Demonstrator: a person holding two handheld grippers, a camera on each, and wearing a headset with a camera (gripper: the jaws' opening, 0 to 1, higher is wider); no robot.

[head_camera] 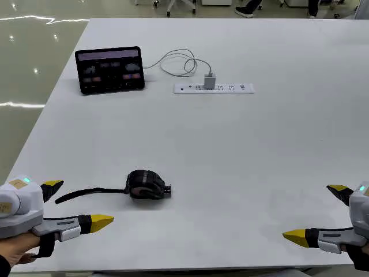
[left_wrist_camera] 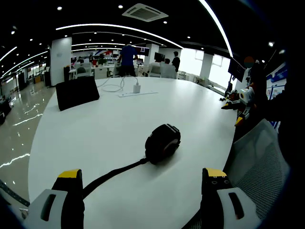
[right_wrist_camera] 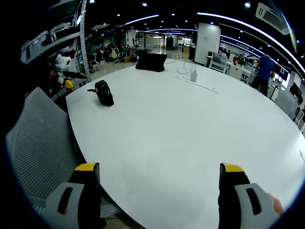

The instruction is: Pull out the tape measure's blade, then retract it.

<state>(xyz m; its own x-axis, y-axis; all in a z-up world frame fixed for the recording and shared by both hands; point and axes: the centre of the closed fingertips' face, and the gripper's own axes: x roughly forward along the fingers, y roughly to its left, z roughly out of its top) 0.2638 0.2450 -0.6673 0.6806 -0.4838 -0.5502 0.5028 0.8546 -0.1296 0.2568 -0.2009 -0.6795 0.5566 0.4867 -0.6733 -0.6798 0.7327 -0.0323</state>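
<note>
- Head view: The tape measure (head_camera: 147,184) lies on the white desk (head_camera: 242,150), near the front edge and over to the left. A black strap (head_camera: 86,193) runs from it toward the left gripper (head_camera: 76,202). That gripper's fingers (head_camera: 101,220) are wide apart and hold nothing. The right gripper (head_camera: 316,212) is at the other front corner, well apart from the tape measure. It is spread wide too, and it is empty. At the far side of the desk are a dark tablet (head_camera: 110,69) and a white power strip (head_camera: 213,88) with a charger (head_camera: 210,79) plugged in.
- Left gripper view: The tape measure is close, straight ahead, and you see its round black side. The strap comes back toward the finger on the left of the picture. This view adds a grey mesh chair (left_wrist_camera: 257,152) at the desk's edge and people (left_wrist_camera: 127,55) standing far back in the room.
- Right gripper view: The tape measure looks small and far off, up on the left of the desk. Bare desk lies between the wide yellow-tipped fingers. This view adds a person in blue (right_wrist_camera: 264,71) on the right side.
</note>
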